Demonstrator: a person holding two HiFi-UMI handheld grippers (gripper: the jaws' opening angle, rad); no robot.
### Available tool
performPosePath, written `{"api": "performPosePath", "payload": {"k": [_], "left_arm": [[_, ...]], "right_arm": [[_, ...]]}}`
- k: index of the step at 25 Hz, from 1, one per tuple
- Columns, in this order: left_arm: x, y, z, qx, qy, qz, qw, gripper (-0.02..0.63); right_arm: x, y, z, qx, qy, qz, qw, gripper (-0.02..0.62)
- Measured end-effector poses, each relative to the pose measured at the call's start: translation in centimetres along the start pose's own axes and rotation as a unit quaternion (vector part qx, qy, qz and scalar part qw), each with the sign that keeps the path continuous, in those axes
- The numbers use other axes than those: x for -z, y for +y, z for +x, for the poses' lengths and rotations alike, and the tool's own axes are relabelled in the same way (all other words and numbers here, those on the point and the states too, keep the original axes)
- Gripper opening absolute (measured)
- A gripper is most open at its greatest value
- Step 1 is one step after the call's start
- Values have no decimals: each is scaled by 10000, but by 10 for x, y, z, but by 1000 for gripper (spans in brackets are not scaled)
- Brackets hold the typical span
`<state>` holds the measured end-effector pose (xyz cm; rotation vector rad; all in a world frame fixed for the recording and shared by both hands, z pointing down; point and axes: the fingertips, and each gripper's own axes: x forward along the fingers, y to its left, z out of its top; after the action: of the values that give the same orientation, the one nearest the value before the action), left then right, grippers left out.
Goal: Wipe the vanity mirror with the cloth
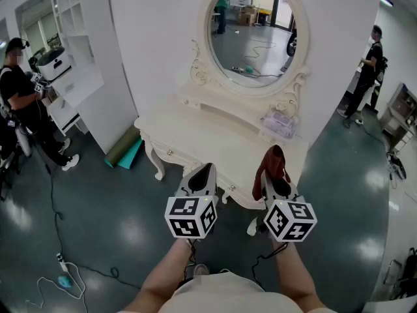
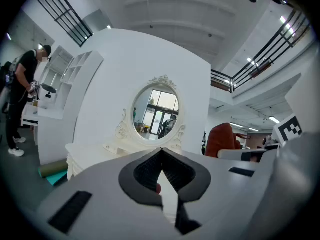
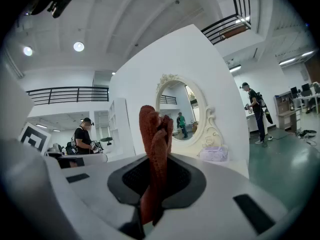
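Right gripper view shows your right gripper [image 3: 159, 170] clamped on the rust-red cloth [image 3: 154, 134]. It is soft, light and limp, probably terry, though the weave blurs. You grip it bunched, with folds standing above the jaws. Your left gripper [image 2: 162, 156] is closed and empty. The oval mirror [image 1: 255, 31], smooth fragile glass in an ornate cream frame, sits upper centre in head view; press gently.

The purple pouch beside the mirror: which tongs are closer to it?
Right. The right tongs, shut on the red cloth, are straight in front of the purple pouch, at the vanity's front edge. The left tongs, shut, are farther away, off to its left.
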<state>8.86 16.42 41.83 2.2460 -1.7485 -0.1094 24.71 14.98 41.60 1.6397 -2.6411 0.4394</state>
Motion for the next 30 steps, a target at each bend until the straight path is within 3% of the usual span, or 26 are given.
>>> {"api": "performPosePath", "payload": {"k": [11, 30], "left_arm": [[6, 2, -2, -90, 50, -24, 9999, 11], [22, 39, 4, -609, 149, -146, 9979, 11]], "right_arm": [[4, -3, -3, -69, 81, -27, 9999, 58], [46, -25, 25, -168, 595, 556, 9965, 60]]}}
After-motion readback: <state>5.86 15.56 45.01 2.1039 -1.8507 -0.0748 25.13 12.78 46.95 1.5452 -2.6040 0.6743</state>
